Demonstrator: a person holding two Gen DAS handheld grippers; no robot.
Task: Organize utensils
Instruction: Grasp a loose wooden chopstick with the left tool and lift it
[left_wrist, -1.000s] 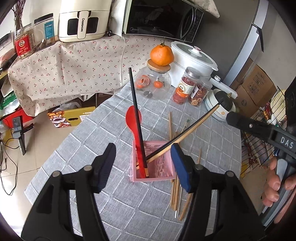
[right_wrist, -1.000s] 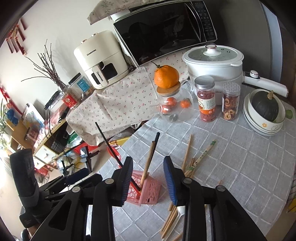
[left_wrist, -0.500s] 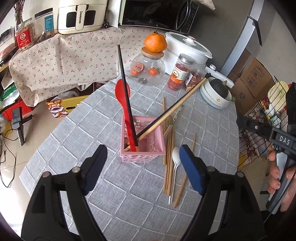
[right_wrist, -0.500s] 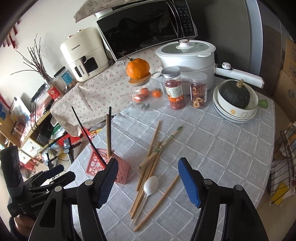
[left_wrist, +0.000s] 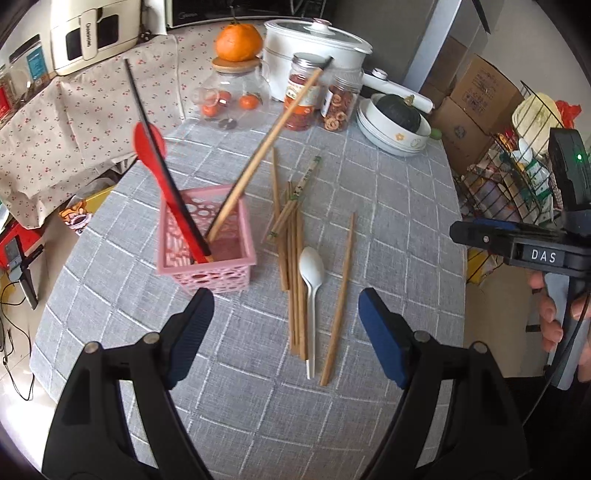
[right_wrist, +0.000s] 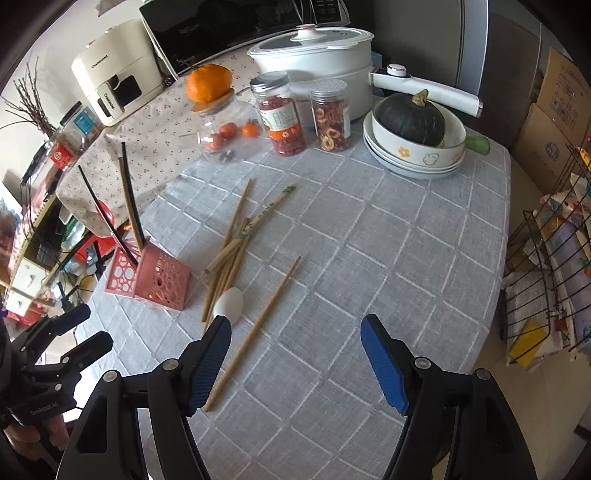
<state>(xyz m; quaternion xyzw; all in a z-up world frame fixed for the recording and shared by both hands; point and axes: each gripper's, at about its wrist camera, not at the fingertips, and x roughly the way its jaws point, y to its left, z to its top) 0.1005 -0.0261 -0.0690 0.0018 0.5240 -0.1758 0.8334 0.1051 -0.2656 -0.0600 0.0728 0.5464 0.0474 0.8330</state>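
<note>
Both tools, left and right, gape empty above the loose chopsticks beside the pink basket

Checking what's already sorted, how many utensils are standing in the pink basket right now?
3 visible in the pink basket: a red spoon, a black chopstick crossing it, and a wooden chopstick leaning right. Shorter ones could be hidden inside.

Table in grey checked cloth. Ahead-left of the left gripper: pink basket. Straight ahead: loose chopsticks, white spoon among them, one chopstick apart. Far side: glass jar, two snack jars, stacked bowls, white pot.
</note>
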